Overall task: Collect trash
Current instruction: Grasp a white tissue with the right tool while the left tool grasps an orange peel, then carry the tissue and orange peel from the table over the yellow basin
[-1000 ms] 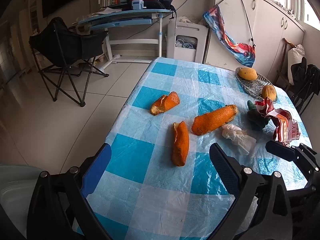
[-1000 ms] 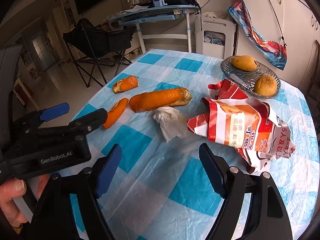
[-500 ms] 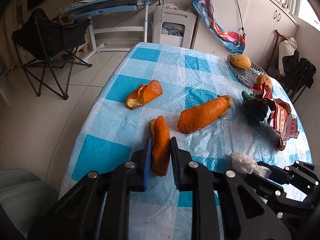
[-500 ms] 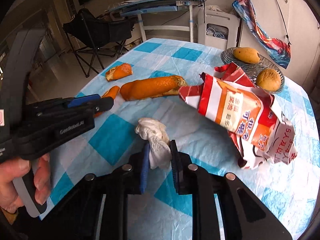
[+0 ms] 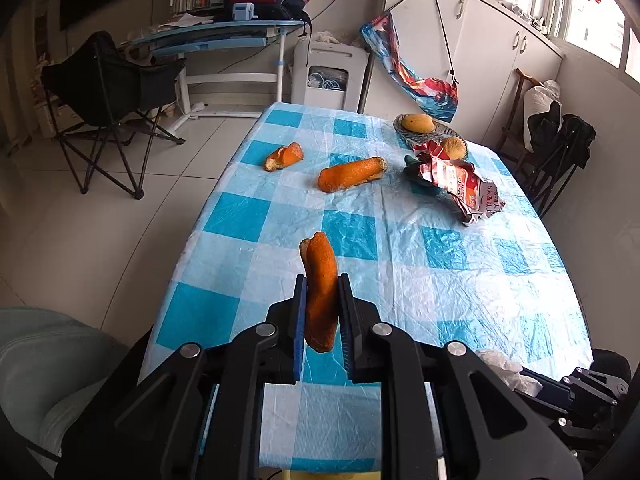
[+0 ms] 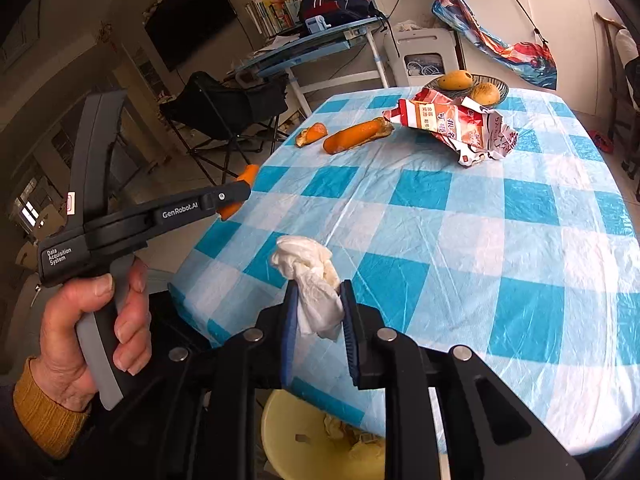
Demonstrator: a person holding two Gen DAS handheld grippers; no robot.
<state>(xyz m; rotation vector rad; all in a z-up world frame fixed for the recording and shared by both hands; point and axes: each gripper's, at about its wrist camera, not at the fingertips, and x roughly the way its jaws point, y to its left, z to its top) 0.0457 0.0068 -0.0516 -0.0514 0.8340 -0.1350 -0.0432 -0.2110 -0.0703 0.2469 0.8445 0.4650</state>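
Above tablecloth [image 5: 400,248], peel [image 5: 320,292] between left tool [image 5: 322,320] pads.

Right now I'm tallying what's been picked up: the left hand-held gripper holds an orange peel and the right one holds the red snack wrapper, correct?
Not quite. The left hand-held gripper does hold an orange peel, but the right hand-held gripper is shut on a crumpled white tissue, as the right wrist view shows. The red snack wrapper lies on the table.

left tool [image 6: 234,200] — black, grey handle; blue pads [image 5: 300,320]; mustard cuff [image 6: 40,420]
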